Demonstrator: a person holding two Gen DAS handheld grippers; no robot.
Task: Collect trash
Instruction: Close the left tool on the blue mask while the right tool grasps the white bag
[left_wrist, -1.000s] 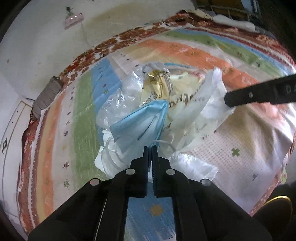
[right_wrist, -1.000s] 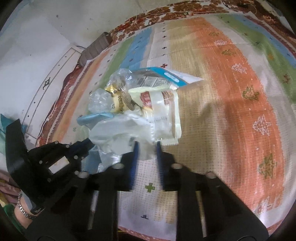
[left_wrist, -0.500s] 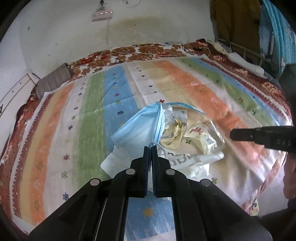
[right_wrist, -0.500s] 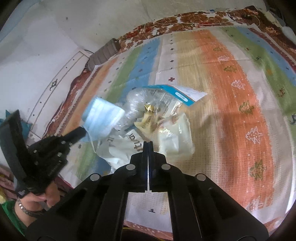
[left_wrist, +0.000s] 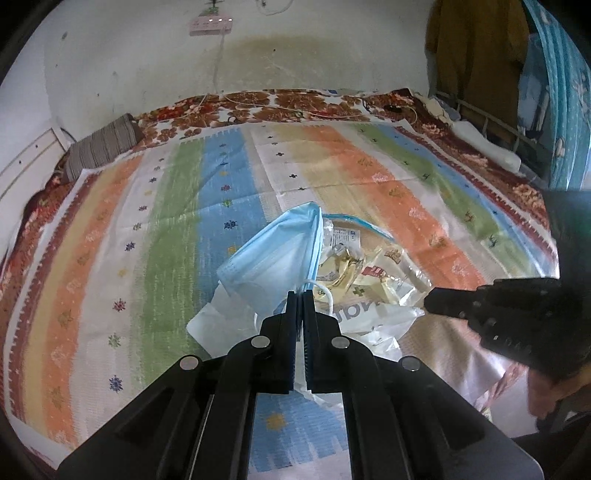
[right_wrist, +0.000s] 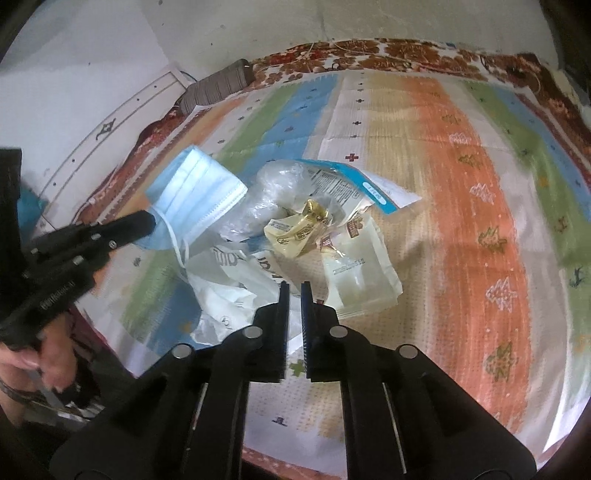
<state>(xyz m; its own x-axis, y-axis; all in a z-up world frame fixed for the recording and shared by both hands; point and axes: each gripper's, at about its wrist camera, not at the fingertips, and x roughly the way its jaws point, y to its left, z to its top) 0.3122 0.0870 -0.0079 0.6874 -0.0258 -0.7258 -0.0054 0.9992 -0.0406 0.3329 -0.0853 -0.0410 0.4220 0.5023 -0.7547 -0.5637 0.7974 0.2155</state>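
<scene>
Trash heaped on the striped cover (right_wrist: 480, 192) of the bed, close to its near edge and well apart from the far edge by the wall.

Left gripper (left_wrist: 300, 293) pinched tight on the lower corner of the blue face mask (left_wrist: 273, 258), fingers closed with no gap. Mask lifted clear of the heap, long axis running away from those fingers toward the far edge, one white ear loop dangling beside the fingertips.

Right gripper (right_wrist: 292, 284) poised over the heap from the other side, fingers at a narrow gap and opening, nothing pressed between them. Only the white plastic bag (right_wrist: 221, 291) showing through the gap, lower down.

Past those fingertips, in order:
- bag directly ahead and below, nearest;
- clear pouch (right_wrist: 358, 277) just to the right, long side pointing toward the far edge;
- gold wrapper (right_wrist: 299, 229) beyond, resting on the bag's printed part;
- blue-edged packet (right_wrist: 354, 184) furthest out.

Judged next: a short drop ahead and down onto the crumpled bag, work for the right gripper alone with the left taken up by the mask.

Likely snag: thin film slipping from a shallow pinch, or wrappers dragged along with it.
</scene>
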